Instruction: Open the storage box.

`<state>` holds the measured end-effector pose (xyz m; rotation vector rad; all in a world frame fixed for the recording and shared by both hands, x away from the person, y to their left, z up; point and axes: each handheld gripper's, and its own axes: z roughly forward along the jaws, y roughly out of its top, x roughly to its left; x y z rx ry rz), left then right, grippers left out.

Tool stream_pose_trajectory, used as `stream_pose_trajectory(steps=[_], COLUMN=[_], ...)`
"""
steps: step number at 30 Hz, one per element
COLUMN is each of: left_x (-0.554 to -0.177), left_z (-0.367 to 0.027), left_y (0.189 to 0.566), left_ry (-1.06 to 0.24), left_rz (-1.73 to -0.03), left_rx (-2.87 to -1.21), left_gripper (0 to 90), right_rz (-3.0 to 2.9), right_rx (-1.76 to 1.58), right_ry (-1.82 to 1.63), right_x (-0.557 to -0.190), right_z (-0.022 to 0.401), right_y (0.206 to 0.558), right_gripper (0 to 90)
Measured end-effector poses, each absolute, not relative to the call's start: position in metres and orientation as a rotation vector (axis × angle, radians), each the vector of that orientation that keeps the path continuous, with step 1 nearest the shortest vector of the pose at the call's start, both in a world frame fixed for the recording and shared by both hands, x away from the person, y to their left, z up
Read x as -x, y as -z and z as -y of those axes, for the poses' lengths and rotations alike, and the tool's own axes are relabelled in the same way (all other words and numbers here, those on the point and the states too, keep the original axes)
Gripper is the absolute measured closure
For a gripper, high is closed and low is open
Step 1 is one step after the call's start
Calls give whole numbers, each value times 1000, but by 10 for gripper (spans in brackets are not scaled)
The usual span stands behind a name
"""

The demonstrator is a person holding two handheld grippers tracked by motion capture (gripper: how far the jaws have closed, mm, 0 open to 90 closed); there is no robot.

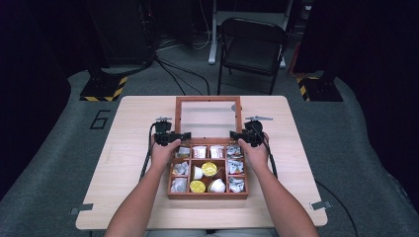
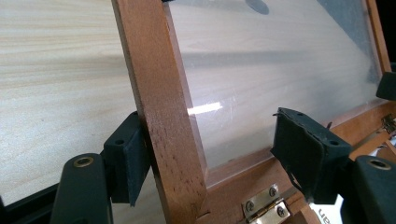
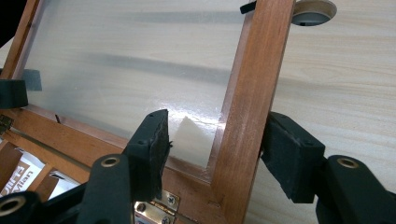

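- From above your side of the table [image 1: 123,113], the high view looks forward and down on both tongs.
- Your left gripper [image 2: 210,154] view sits very close, facing along its jaws at the lid [image 2: 159,116] frame's side rail.
- Your right gripper [image 3: 212,149] view, equally close, faces the opposite rail.
- Both share the lid's clear pane.

Bare bench [image 1: 138,113] lies open to the left, right and front of the wooden box [image 1: 207,195], and behind it up to the far edge. The raised lid [image 1: 208,100] stands as a wall across the back of the box, each side rail sitting between the jaws of a tool. The compartments are crowded with cups [image 1: 209,169] and packets [image 1: 236,184]
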<state>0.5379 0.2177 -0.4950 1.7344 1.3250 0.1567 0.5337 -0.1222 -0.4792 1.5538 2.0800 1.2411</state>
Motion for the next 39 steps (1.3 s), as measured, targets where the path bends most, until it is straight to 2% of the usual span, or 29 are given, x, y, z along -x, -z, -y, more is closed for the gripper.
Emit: stream_pose_trajectory(steps=[14, 39], left_x=[-542, -543], left_z=[-220, -222], left_y=[499, 503], left_ry=[-86, -70], left_rz=[-1349, -1345], left_rx=[-1707, -1709], left_gripper=[305, 302], right_rz=[-2107, -2119], right_rx=[-1590, -1678], right_ry=[-1269, -1279], right_x=[-538, -542], right_z=[130, 133], right_y=[482, 485], right_gripper=[466, 468])
